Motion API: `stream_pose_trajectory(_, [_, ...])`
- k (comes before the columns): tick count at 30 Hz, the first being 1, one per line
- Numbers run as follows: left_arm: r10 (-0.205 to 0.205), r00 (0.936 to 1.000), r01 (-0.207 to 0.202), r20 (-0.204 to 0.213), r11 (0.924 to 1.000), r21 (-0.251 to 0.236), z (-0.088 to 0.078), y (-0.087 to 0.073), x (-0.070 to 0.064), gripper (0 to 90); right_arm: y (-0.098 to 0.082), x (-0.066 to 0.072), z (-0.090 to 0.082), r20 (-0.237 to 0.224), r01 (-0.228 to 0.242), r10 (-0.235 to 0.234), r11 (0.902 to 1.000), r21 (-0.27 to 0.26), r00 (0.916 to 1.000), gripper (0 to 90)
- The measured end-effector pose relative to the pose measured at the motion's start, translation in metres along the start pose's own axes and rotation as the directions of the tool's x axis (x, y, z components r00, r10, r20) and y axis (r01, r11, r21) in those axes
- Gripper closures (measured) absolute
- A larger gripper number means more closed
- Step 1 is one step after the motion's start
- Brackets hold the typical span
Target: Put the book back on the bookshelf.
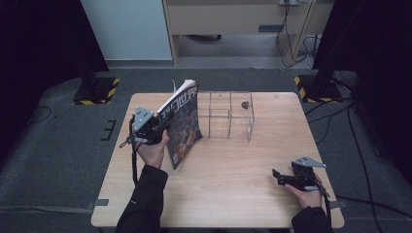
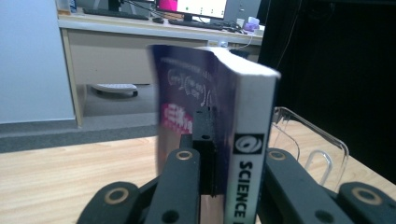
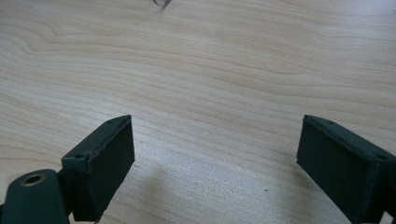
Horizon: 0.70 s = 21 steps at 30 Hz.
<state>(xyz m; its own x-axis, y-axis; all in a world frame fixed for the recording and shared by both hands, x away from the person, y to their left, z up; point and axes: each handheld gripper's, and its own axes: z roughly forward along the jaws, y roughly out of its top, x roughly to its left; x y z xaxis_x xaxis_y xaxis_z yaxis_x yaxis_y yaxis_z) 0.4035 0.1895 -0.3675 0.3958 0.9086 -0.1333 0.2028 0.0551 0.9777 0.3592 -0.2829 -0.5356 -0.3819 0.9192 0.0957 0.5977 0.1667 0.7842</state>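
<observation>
Magazine [image 1: 183, 124]: thick, soft-bound issue held up off the tabletop at its left-centre, just left of the clear rack.
Magazine, cover: dark, crowded illustration with large pale characters across the top; in the left tool view a purple-blue face carries white formula-like drawings and a pink patch.
Magazine, spine [image 2: 247, 154]: white band with a black square logo above black capitals reading "SCIENCE", seen in the left tool view running down toward the jaws.
Magazine, pose: standing on edge and tilted, its upper corner leaning toward the far side of the tabletop; the pale page edges fan slightly at the top.
Left tool [image 1: 154, 130]: clamped on the magazine near its lower part, one black jaw on each face, the pads pressing the block of pages between them; a hand grips the tool from below.
Right tool [image 1: 281, 178]: low over the tabletop's near right corner, well apart from the magazine; jaws spread wide with bare wood between them.
Clear rack [image 1: 229, 114]: transparent divider with upright panels, standing at the far middle of the tabletop; its curved edge shows just beyond the spine in the left tool view.
Tabletop [image 1: 233, 170]: light wood grain, set on grey carpet.
</observation>
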Motion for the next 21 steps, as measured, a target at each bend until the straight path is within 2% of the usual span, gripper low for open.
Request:
stream_pose_trajectory(14, [-0.02, 0.9994, 0.019, -0.029, 0.9982, -0.056, 0.033, 0.011, -0.005, 82.3, 0.0, -0.001, 0.0, -0.007, 0.001, -0.001, 1.0, -0.001, 1.0, 11.4])
stream_pose_trajectory(21, [-0.014, 0.9985, 0.01, -0.052, 0.9958, -0.091, 0.054, 0.019, -0.007, 82.2, 0.0, 0.0, 0.0, -0.011, 0.004, -0.004, 1.0, 0.007, 0.9999, 11.4])
